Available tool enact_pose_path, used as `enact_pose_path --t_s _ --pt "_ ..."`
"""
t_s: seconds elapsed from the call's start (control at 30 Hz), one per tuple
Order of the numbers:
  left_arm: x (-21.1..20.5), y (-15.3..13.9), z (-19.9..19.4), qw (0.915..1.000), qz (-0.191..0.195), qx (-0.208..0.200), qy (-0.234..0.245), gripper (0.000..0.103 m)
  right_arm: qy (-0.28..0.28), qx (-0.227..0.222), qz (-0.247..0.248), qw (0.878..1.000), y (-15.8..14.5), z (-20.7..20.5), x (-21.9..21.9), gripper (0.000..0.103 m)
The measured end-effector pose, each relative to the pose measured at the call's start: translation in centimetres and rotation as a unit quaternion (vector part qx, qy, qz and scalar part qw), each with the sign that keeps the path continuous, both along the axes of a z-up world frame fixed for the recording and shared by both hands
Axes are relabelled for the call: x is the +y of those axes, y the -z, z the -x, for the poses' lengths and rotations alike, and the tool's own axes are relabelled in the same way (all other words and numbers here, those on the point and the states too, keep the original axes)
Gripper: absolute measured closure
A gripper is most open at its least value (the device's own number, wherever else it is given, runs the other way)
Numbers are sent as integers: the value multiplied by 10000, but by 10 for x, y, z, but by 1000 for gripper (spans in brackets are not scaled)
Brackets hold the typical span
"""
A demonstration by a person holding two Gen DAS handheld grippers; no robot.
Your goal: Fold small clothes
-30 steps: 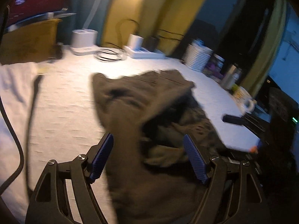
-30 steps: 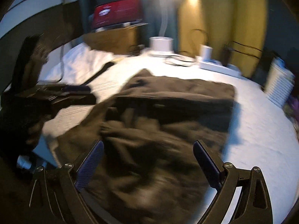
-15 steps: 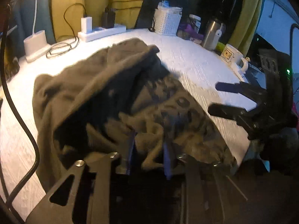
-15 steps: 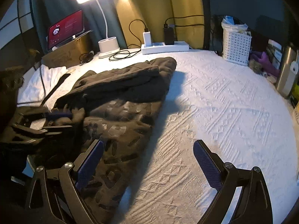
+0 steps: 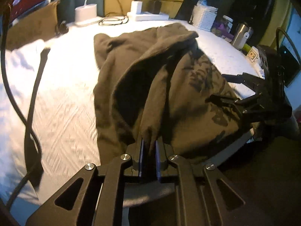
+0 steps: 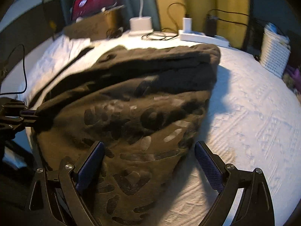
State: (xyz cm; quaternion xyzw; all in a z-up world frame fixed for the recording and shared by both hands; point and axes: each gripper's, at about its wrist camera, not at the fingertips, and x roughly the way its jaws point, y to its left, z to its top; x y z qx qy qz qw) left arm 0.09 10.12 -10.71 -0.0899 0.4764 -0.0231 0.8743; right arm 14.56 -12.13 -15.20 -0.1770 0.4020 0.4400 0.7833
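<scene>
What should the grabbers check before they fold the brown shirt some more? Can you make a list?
1. Left gripper has the brown shirt between its pads: ok, jaws closing on a pinch of cloth.
2. Right gripper ready to grab: ok, jaws wide apart over the shirt's near edge, nothing pinched yet.
3. Shirt lying flat: not ok, it is bunched and lifted in folds.
4. Bare white cover beside the shirt for the fold: ok.
5. Black cable away from the shirt: ok, it lies apart on the cover.
6. Both layers caught in the left pinch: cannot tell.

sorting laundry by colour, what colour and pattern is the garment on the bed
Olive-brown garment with dark and pale camouflage-like blotches; clearest in the right wrist view.
</scene>
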Motion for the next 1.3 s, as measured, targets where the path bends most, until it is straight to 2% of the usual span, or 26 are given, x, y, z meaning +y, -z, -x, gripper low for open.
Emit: enact_pose_path --t_s 0.03,0.2,0.23,0.3,0.33,0.4,0.43,0.47,0.77,0.97,1.3 --pt "2 0 2 10000 22 15 -2 91 7 -2 15 10000 0 0 0 6" --pt "10 -16 8 9999 -51 -46 96 89 53 42 6 10000 0 -1 -2 6" --pt "11 -22 7 9999 -84 -133 36 89 65 47 -7 10000 -1 -2 -3 6" --pt "17 -39 10 9983 -30 -561 -177 89 95 55 -56 9999 -4 -5 -3 6" --pt "20 -45 9 9974 14 -694 -198 86 110 40 -79 9999 -5 -7 -3 6" --pt "18 -56 5 9955 -39 -927 -170 68 123 -9 -126 9998 -9 -9 -4 6" --pt "17 -58 3 9951 -109 -976 -149 53 132 -19 -152 9998 -11 -10 -4 6" --pt "14 -58 -3 9948 -219 -985 -127 48 148 -30 -175 9997 -12 -13 -5 6" --pt "-9 -48 -66 9945 -593 -808 298 48 418 -65 -319 9986 -21 -41 -19 6" --pt "-38 -51 -111 9896 -843 -831 812 48 684 22 -376 9969 -18 -66 -34 6" --pt "-70 -44 -175 9813 -1222 -695 1316 48 893 101 -493 9947 -14 -104 -48 6"
